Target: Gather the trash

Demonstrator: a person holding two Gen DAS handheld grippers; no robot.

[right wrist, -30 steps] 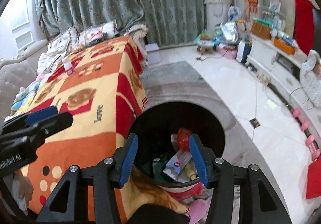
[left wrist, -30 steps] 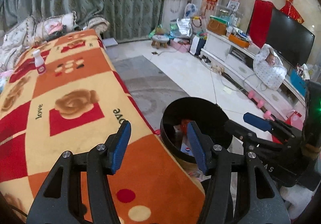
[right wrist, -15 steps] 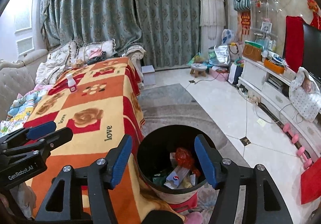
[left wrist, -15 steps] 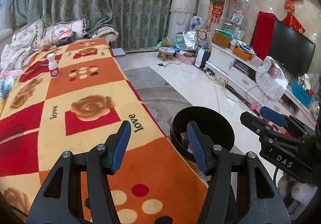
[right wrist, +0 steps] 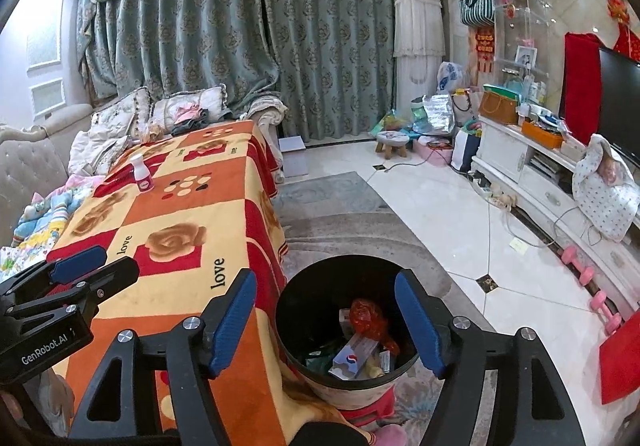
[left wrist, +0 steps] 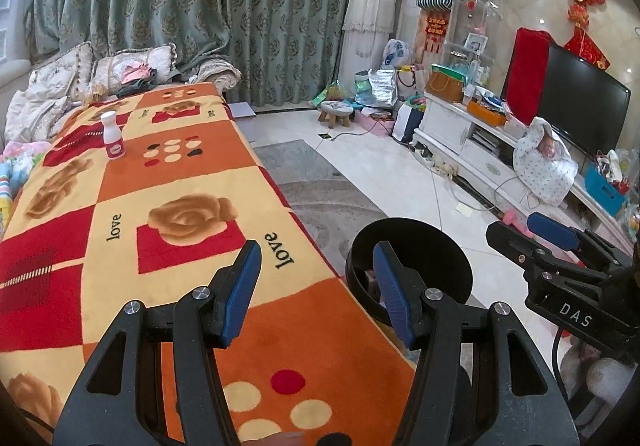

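Trash is seen inside the bin, on the rug beside the blanket. A bottle stands far up the blanket. Both left gripper and right gripper are spread, empty. The bin's base is hidden.

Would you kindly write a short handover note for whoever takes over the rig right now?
Left gripper: jaws open, holding nothing, above the near end of the blanket-covered table.
Right gripper: jaws open, holding nothing, over the black trash bin.
Done: the bin, on the floor beside the table, already holds wrappers and a red bag.
Left: the small white bottle stands upright at the table's far end; it looks like the next pick.
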